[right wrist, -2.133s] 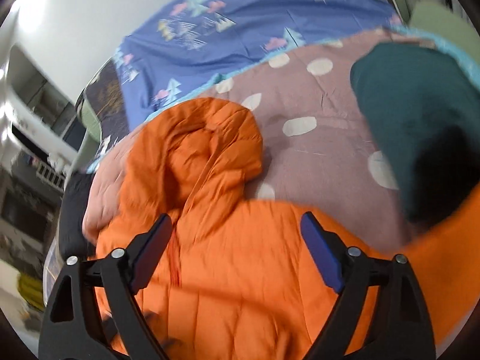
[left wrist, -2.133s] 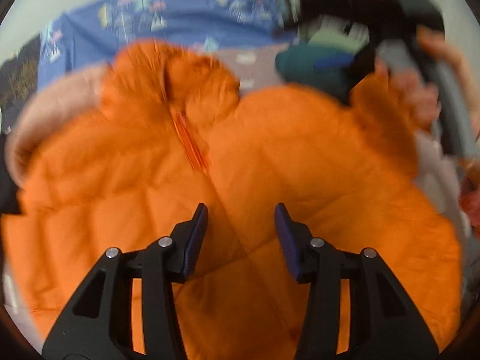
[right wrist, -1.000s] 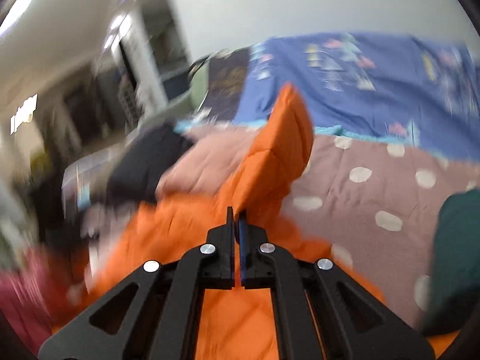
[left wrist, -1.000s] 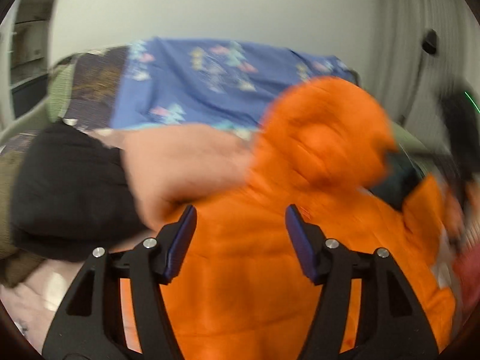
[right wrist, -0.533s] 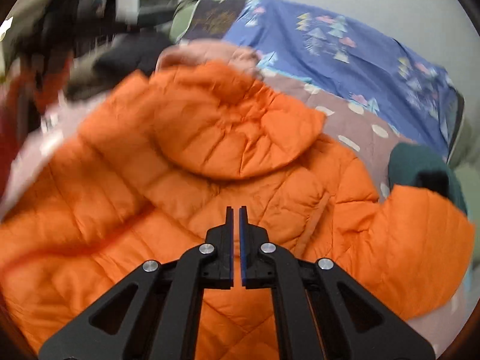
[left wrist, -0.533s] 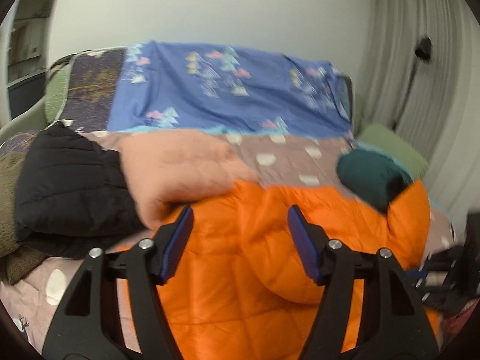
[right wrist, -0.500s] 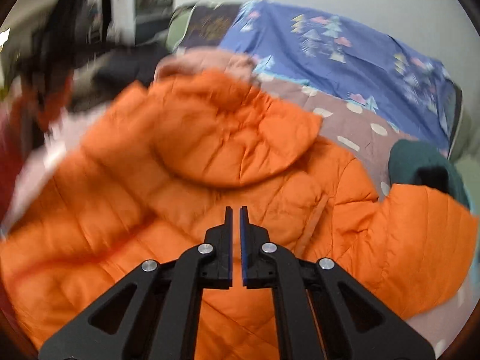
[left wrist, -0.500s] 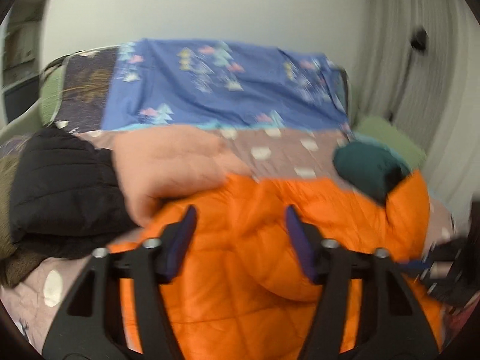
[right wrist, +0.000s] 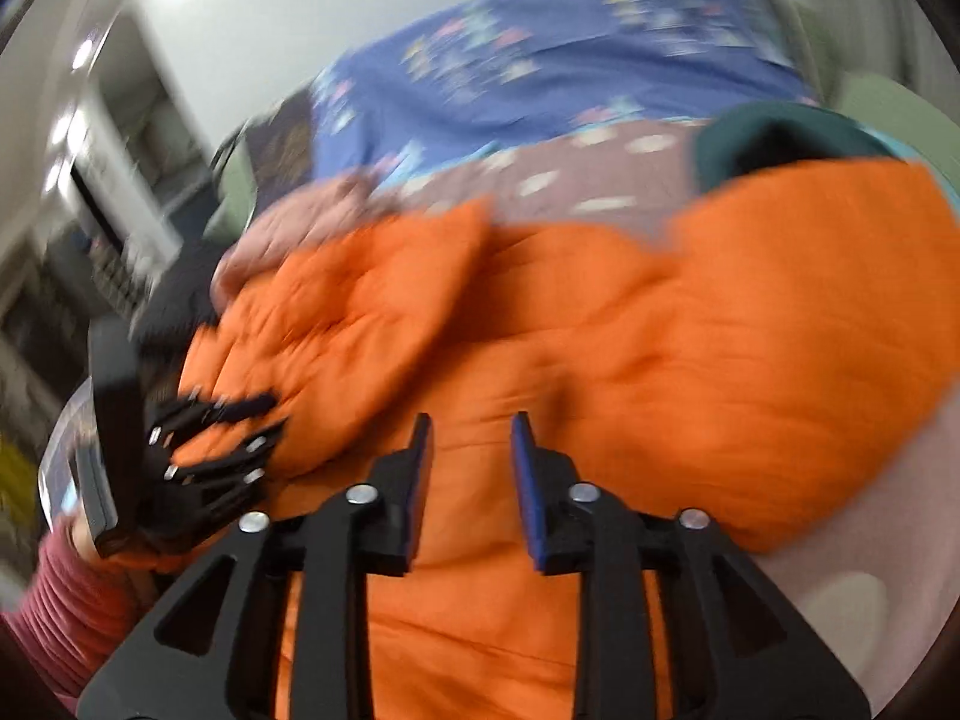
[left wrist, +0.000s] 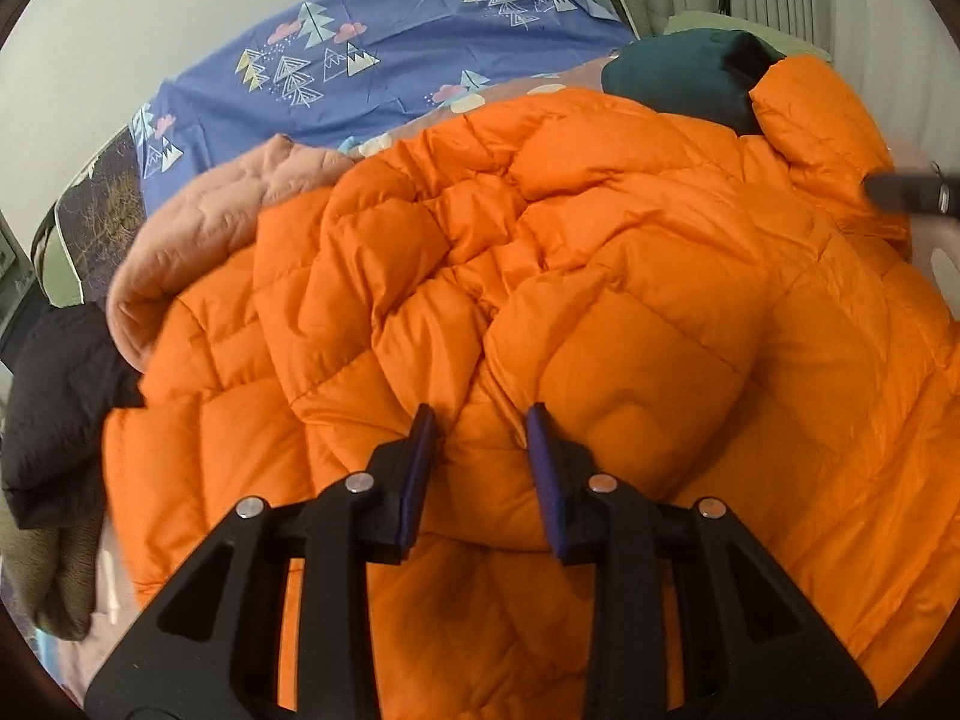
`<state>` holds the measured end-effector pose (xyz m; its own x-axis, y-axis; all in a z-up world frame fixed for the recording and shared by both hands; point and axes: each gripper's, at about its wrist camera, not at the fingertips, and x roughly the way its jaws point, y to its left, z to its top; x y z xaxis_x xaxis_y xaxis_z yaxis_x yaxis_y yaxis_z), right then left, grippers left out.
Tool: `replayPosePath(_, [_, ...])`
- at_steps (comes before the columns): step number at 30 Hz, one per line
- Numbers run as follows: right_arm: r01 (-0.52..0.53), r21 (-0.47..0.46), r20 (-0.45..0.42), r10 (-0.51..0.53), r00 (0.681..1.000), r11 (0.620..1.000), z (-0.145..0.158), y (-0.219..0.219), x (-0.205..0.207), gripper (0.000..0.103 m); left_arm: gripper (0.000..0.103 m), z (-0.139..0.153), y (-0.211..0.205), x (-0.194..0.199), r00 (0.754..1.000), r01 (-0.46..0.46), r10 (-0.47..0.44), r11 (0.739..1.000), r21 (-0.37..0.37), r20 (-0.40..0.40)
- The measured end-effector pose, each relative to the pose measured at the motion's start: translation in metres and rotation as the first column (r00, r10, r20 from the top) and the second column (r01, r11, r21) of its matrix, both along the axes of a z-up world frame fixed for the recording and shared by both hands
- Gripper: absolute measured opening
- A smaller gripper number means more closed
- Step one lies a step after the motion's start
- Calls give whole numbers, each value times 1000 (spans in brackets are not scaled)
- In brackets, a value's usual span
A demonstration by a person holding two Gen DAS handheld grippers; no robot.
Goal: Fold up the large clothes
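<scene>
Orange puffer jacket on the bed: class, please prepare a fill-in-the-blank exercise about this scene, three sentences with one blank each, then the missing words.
1. The quilted jacket spread on the bed is ____ in colour.
2. The sheet against the wall, printed with trees and mountains, is ____.
3. Beyond the jacket's far right edge lies a dark ____ garment.

Missing words: orange; blue; green

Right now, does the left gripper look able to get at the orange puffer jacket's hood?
Probably yes. The left gripper hangs just over the orange puffer jacket, jaws closing with the hood right ahead, nothing lying across it.
</scene>
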<state>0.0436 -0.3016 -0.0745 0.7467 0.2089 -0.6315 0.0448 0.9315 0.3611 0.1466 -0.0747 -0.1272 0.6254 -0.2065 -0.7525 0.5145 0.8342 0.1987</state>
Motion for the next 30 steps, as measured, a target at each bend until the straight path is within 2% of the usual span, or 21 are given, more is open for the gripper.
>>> replayPosePath(1, [59, 21, 14, -59, 998, 998, 2, -20, -8, 32, 31, 9, 1, -1, 1000, 6, -6, 1000, -29, 1])
replayPosePath(2, [160, 60, 26, -161, 987, 985, 5, -53, -20, 38, 32, 15, 1, -3, 1000, 16, -15, 998, -56, 6])
replayPosePath(4, [303, 130, 27, -309, 951, 944, 2, -97, -31, 52, 35, 35, -2, -3, 999, 44, -41, 993, -109, 29])
replayPosePath(6, [481, 244, -3, -495, 869, 842, -7, -155, -50, 55, 37, 48, -12, -1, 997, 66, -58, 987, -149, 53])
replayPosePath(8, [541, 314, -31, -561, 827, 780, -19, -190, -56, 67, 42, 51, -24, 3, 996, 81, -73, 979, -186, 49])
replayPosePath(9, [545, 350, -64, -561, 826, 762, -29, -209, -53, 74, 44, 47, -31, 8, 997, 83, -80, 977, -194, 21])
replayPosePath(12, [528, 455, -138, -529, 837, 717, -56, -233, -38, 74, 44, 9, -52, 26, 987, 58, -80, 986, -159, -137])
replayPosePath(13, [515, 488, -146, -515, 845, 705, -63, -239, -34, 75, 44, 0, -52, 25, 985, 50, -76, 986, -161, -156])
replayPosePath(16, [495, 479, -124, -503, 856, 725, -66, -249, -17, 78, 43, -14, -52, 13, 989, 67, -86, 986, -154, -120])
replayPosePath(17, [495, 464, -120, -502, 857, 734, -64, -251, -7, 83, 43, -15, -52, 11, 989, 74, -91, 986, -151, -114])
replayPosePath(19, [508, 454, -134, -507, 851, 732, -66, -259, 5, 84, 44, -17, -52, 11, 989, 80, -97, 986, -149, -111])
replayPosePath(20, [528, 452, -136, -530, 837, 719, -67, -261, 10, 84, 44, -18, -51, 11, 989, 80, -98, 985, -152, -112])
replayPosePath(21, [532, 457, -126, -540, 832, 713, -65, -265, 11, 83, 44, -18, -50, 11, 989, 77, -96, 985, -157, -114])
replayPosePath(22, [527, 468, -113, -543, 832, 710, -66, -267, 11, 66, 44, -19, -48, 11, 989, 74, -93, 984, -160, -114])
replayPosePath(23, [508, 488, -107, -529, 842, 710, -68, -267, 14, 44, 44, -20, -48, 11, 990, 72, -90, 985, -159, -112])
replayPosePath(24, [497, 509, -107, -521, 847, 703, -70, -268, 14, 13, 44, -21, -49, 11, 990, 70, -87, 985, -156, -107])
replayPosePath(25, [488, 522, -83, -527, 846, 700, -69, -264, 11, 9, 44, -22, -50, 10, 991, 70, -86, 986, -149, -100])
replayPosePath(26, [480, 510, -58, -528, 847, 714, -61, -261, 10, 7, 44, -22, -51, 8, 992, 71, -85, 987, -144, -94])
replayPosePath(30, [396, 442, 74, -472, 878, 805, -24, -232, 4, 7, 44, -22, -52, 5, 993, 71, -82, 989, -132, -80])
